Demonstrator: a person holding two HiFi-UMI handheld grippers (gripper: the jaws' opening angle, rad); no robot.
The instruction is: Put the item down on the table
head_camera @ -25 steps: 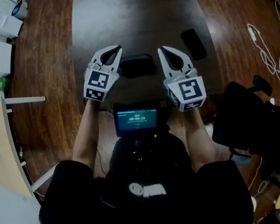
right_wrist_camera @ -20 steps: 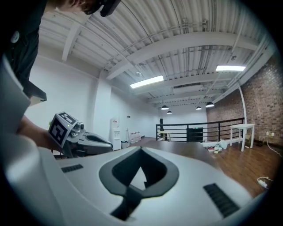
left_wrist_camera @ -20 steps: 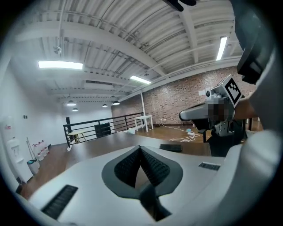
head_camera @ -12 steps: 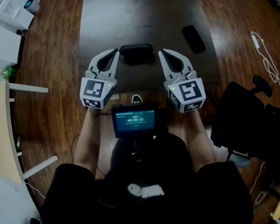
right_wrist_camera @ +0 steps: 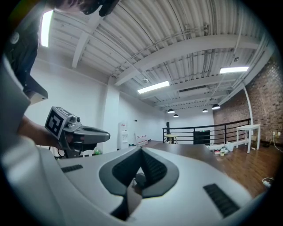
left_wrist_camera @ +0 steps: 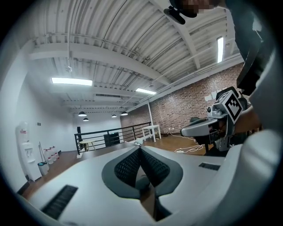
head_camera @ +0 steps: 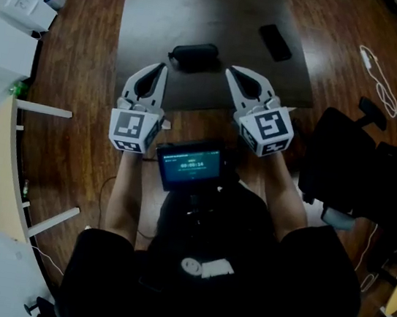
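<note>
Left tool [head_camera: 161, 68], right tool [head_camera: 232, 71] drawn back from black case [head_camera: 194, 55]; both clenched, empty.

Table [head_camera: 205, 15] dk grey; case [head_camera: 195, 55] blk; floor [head_camera: 72, 61] brown wood; left gripper [head_camera: 161, 67] & right gripper [head_camera: 231, 70] wht, blk/wht markers.

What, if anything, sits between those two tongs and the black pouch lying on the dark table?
Nothing visible does. The black pouch lies on the dark table just beyond the tips of the left tongs and the right tongs, with only bare tabletop between. Both tongs are shut and empty. A flat black object lies farther right.
</note>
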